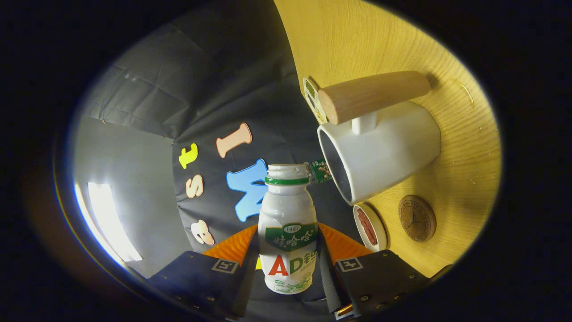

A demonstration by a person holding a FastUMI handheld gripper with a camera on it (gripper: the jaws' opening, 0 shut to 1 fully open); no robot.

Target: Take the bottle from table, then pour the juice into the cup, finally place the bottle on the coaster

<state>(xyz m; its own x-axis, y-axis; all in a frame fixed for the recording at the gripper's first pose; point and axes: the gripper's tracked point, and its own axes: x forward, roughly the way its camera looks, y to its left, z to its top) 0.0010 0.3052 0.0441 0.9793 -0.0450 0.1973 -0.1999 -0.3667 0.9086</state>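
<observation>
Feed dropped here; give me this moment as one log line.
gripper: shut on bottle | bottle: tilted, mouth near cup | coaster: bare | phase: pouring

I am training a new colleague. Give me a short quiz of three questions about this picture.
1. True or false: both fingers press on the bottle.
2. The bottle's mouth points toward: A) the cup, B) the coaster, C) the small dish.
3. Fill in: the cup's handle is made of ____.

Key: 1 true. 2 A. 3 wood.
</observation>
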